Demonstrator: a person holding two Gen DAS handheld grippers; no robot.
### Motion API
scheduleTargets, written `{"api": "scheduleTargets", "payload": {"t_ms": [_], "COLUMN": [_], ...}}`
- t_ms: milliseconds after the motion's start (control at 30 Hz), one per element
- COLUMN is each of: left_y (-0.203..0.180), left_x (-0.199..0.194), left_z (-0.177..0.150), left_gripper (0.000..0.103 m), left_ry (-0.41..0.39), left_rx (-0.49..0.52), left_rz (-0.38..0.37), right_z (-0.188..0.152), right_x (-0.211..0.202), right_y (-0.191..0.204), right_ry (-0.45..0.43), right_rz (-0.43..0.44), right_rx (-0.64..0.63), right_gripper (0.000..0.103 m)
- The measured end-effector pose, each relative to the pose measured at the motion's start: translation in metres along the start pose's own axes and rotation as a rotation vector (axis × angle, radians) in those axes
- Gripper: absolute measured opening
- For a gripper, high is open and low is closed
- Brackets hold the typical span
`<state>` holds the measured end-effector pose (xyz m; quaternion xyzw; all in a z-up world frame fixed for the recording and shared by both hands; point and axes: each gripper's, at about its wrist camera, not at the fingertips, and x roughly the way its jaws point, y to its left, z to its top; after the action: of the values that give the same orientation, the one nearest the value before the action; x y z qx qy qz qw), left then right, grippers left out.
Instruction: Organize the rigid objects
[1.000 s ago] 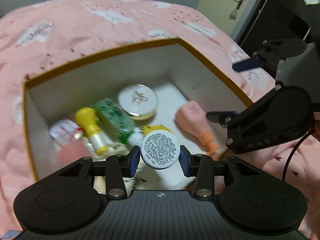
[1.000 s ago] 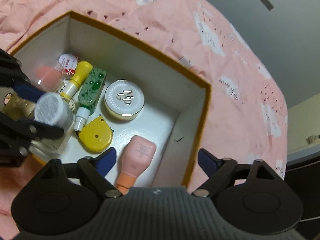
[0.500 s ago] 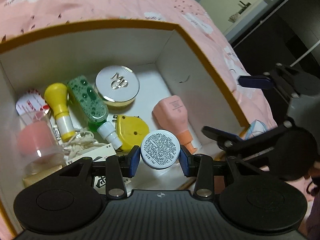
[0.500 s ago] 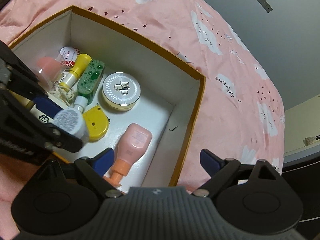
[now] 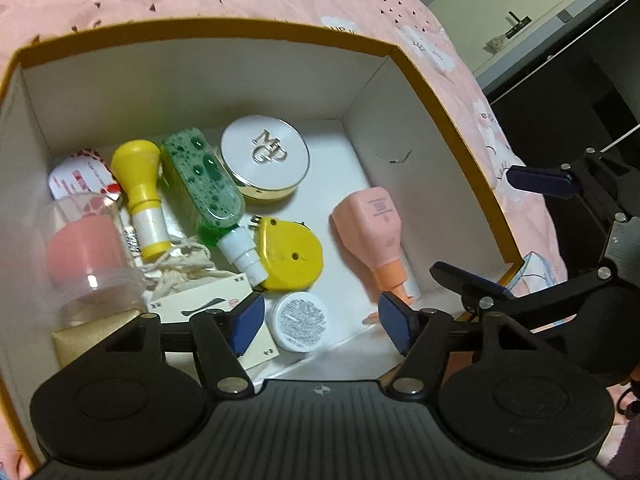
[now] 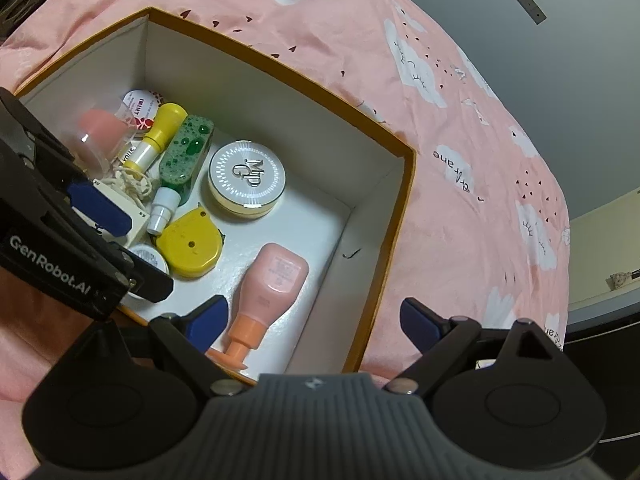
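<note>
**Mei:** Left wrist view first. How do the jaws of the left gripper (image 5: 322, 322) stand?

**Tom:** Its jaws have just been opening and now stand well apart. The small white jar (image 5: 298, 322) sits between the blue pads (image 5: 248, 322), close to the left one, but neither pad presses on it. It rests on the floor of the box (image 5: 256, 28), label face up.

**Mei:** Where exactly in the box?

**Tom:** At the near edge, just below the yellow tape measure (image 5: 288, 256) and beside a flat white carton (image 5: 196, 300).

**Mei:** And the right gripper (image 6: 312, 320)?

**Tom:** Wide open, holding nothing. It hovers over the near right corner of the box; its left finger hangs above the orange cap of the pink bottle (image 6: 272, 284), whether touching I cannot tell. Its right finger is outside the box wall, over the pink bedsheet (image 6: 460, 160).

**Mei:** What else lies inside?

**Tom:** A round silver compact (image 5: 264, 160), a green bottle (image 5: 204, 184) with a white nozzle, and a yellow-capped tube (image 5: 142, 196), all lying along the left half.
</note>
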<state>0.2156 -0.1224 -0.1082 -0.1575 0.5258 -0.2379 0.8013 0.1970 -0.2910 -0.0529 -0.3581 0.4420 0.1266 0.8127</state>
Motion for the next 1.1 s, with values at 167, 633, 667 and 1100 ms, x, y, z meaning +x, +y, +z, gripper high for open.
{"api": "scheduleTargets", "payload": {"t_ms": [167,633,667,1100], "left_y": [-0.007,-0.04,-0.044,-0.071], "left_x": [-0.014,-0.106,-0.112,-0.174], "left_z": [-0.001,-0.024,-0.026,-0.069], "left_gripper": [0.077,0.078,0.078,0.102], "left_ry": [-0.049,-0.463,-0.496,-0.808], "left_rx": [0.021,0.185,0.201,0.34], "left_rz": [0.02,0.223,0.241,0.515], "right_z": [0.001,0.013,0.013,-0.006], "right_x": [-0.006,-0.062,-0.069,-0.137], "right_y": [0.003,-0.005,-0.005,0.036], "right_ry": [-0.006,-0.142,-0.164,-0.456], "right_rz": [-0.008,0.028,0.032,0.086], "right_rx": [-0.01,0.188,0.21,0.374], "right_gripper": [0.091,0.092,0.092,0.1]}}
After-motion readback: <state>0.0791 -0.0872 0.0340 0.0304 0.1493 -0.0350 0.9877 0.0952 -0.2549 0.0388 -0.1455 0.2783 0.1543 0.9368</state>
